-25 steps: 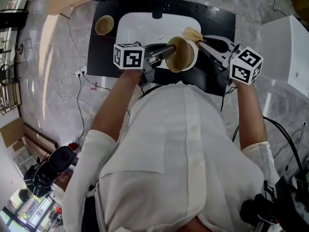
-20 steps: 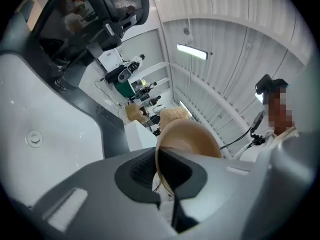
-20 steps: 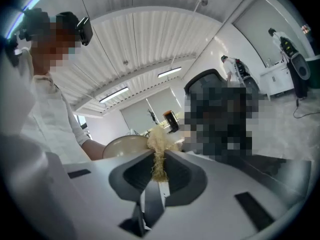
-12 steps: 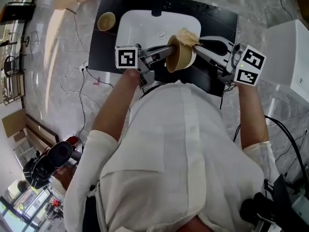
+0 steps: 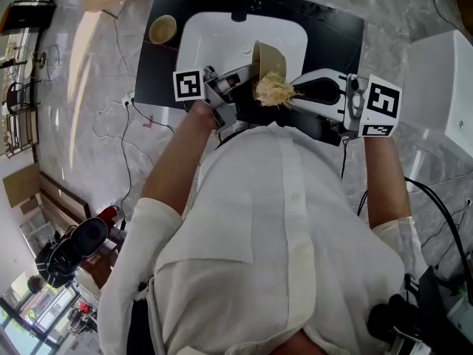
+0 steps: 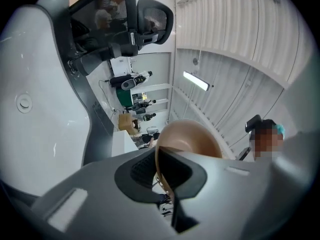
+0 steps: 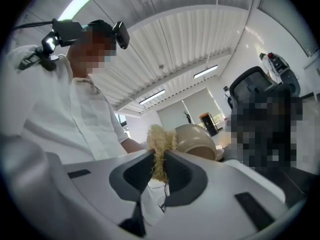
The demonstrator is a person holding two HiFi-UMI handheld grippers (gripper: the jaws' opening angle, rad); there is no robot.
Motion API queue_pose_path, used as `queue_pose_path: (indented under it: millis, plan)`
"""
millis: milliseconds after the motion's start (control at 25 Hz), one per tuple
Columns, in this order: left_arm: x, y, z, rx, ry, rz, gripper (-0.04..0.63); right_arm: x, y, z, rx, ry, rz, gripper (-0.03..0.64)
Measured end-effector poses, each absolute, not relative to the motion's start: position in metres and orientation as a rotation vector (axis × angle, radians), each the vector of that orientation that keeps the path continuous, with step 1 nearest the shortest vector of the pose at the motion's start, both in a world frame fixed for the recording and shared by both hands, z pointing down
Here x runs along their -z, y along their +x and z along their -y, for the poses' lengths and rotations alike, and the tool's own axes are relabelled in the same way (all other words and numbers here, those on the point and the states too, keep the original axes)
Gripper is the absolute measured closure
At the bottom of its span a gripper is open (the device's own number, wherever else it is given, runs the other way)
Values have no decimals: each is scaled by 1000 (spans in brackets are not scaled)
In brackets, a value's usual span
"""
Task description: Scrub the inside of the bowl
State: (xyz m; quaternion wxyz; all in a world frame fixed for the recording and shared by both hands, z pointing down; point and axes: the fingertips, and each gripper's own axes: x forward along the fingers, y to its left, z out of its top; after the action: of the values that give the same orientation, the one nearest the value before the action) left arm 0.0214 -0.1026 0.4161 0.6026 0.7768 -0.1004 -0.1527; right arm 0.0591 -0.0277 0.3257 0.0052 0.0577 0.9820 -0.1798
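One second back, the bowl (image 5: 270, 59) hangs lower in the head view, close to the person's chest, and the scrubber (image 5: 272, 91) pokes out past its far rim. Now the bowl sits farther from the body, over the white sink (image 5: 214, 39), and the scrubber has come round to the bowl's near edge. The right arm has swung too, so its tool now lies almost level across the picture instead of slanting away from the person.

The bowl stands on edge, not upright. Its rim shows in the head view as a thin line running away from the person, and the round body bulges to that line's right. Its axis therefore lies roughly level, left to right, with the mouth turned sideways. Which side the mouth opens toward I cannot tell.

The left tongs (image 6: 163, 171) are pressed nearly together and pinch the bowl's thin wall at the rim, holding it clear of the sink. The right tongs (image 7: 160, 170) are clamped on the lower part of the scrubber, a pale tuft of fibre that sticks up past the pads. From the right gripper view the tuft overlaps the bowl's edge, and real contact cannot be made out.

A second bowl (image 5: 162, 29) rests on the black tabletop (image 5: 159, 72), left of the sink.
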Motion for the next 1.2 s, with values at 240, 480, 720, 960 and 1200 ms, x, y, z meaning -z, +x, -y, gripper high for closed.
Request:
queue_pose_path:
  millis: [240, 480, 720, 960, 1200]
  plan:
    - [-395, 22, 106, 483, 1739, 117, 584, -341, 45, 13, 502, 291, -3169, 568]
    - [-374, 22, 99, 494, 1772, 6, 584, -373, 37, 18, 459, 246, -3344, 568]
    - [-380, 21, 86, 351, 1887, -7, 584, -392, 38, 32, 408, 146, -3507, 568]
    - [-389, 14, 78, 232, 1978, 8, 584, -402, 45, 62, 312, -121, -3681, 568]
    - [-399, 6, 79, 184, 2008, 36, 584, -398, 48, 84, 319, -359, -3665, 568]
